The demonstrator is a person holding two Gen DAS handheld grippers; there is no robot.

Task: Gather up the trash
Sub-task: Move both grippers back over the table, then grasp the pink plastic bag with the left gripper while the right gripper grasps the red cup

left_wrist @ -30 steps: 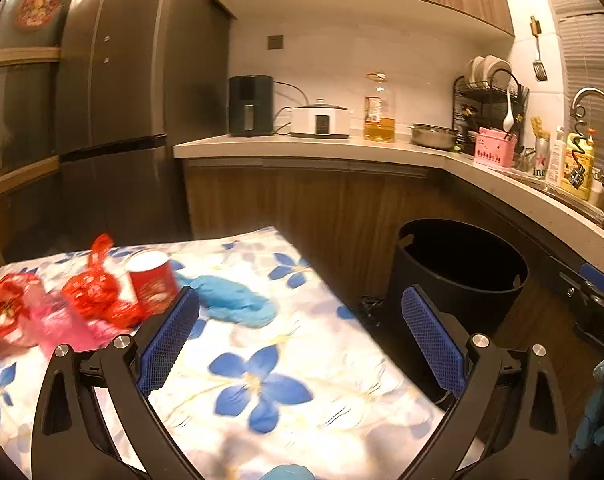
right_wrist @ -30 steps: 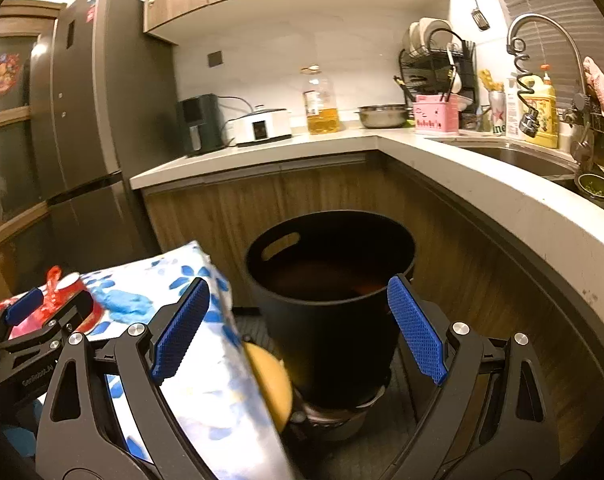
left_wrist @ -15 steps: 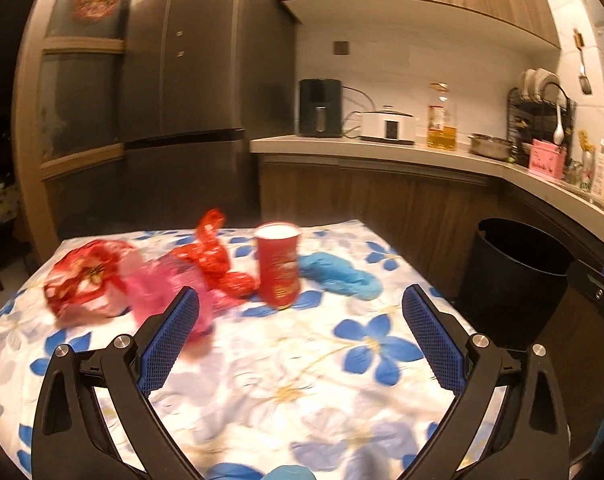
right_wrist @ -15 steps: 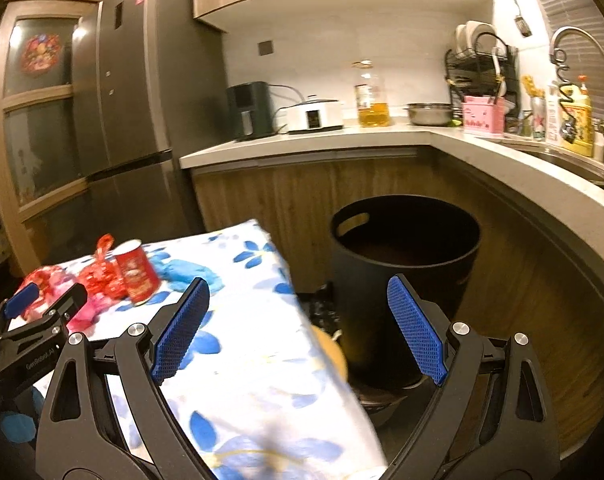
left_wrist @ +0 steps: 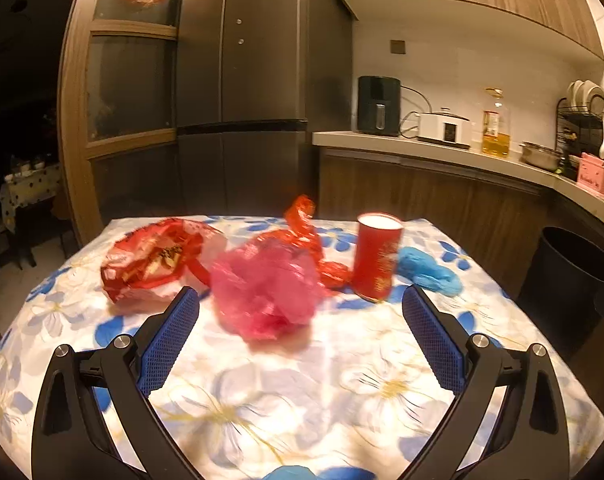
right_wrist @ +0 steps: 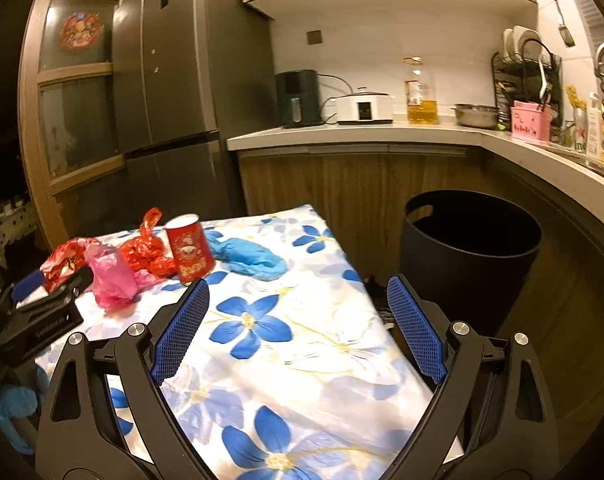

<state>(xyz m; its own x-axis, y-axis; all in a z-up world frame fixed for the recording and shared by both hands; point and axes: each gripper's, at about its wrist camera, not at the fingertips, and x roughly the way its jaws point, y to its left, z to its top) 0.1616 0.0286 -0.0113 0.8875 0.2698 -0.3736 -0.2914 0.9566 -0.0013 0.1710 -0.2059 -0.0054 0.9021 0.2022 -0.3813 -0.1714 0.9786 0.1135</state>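
Right wrist: bin (right_wrist: 470, 256), left claw (right_wrist: 49, 300)

The table (left_wrist: 342, 360) is covered by smooth flowered cloth. Thin, crinkly plastic is seen in the pink bag (left_wrist: 265, 292), at 9 o'clock from the shiny red can (left_wrist: 376, 256). The bin (right_wrist: 470, 256) looks matt black plastic.

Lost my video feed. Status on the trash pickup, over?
Both tongs open, empty: left, right. Pink bag, red cup, wrappers on table. Bin open, path clear.
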